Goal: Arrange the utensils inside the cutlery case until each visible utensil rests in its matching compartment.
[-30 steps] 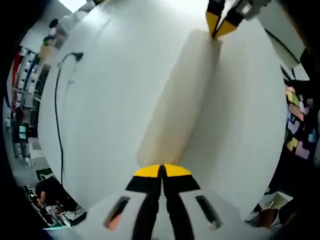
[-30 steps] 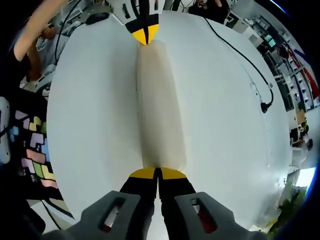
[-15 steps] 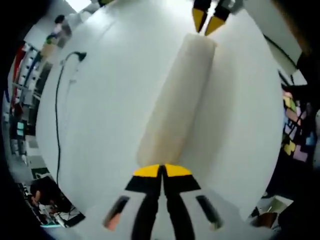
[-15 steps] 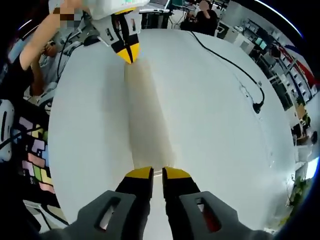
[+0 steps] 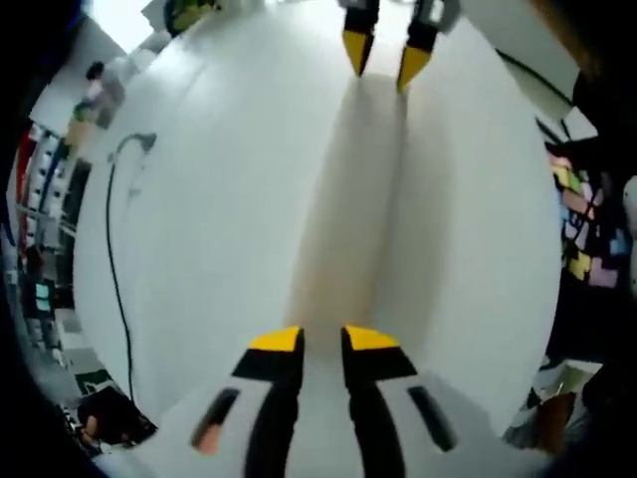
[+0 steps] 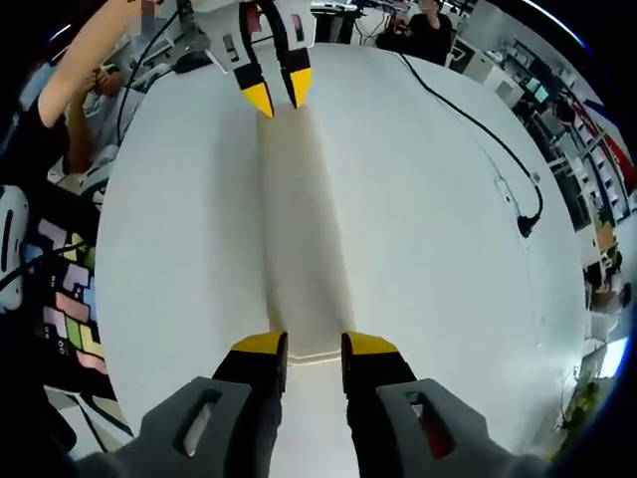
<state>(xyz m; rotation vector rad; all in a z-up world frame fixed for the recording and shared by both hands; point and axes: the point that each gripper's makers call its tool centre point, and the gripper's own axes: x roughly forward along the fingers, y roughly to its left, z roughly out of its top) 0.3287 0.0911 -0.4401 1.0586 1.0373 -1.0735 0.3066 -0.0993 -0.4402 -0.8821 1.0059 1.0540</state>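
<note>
Opened on both sides since a second ago: left gripper (image 5: 320, 339), then pinched shut on the near end of the cutlery case (image 5: 348, 219), now stands with its yellow-tipped jaws parted and nothing between them; same for the right gripper (image 6: 309, 346), shut a second ago, barely ajar half a second ago, now plainly spread. Seen from the left gripper view, shows the right gripper (image 5: 380, 55) at the far end of the case, jaws likewise apart, tips just above or beside that end; cannot tell whether touching. Seen from the right gripper view, shows the left gripper (image 6: 278, 95) the same way at the opposite end. Lies flat and lengthwise on the white table (image 6: 428, 219), this long cream cutlery case (image 6: 299, 229), between the two grippers and free of both. Runs well off to one side, a black cable (image 6: 478, 119), no hindrance. Means, as a judgement, a let-go after setting the case down or straightening it, with the real sorting not yet begun: no utensil or compartment to be made out, and cannot tell whether lidded or open. Calls next, probably, for getting the case opened.
</note>
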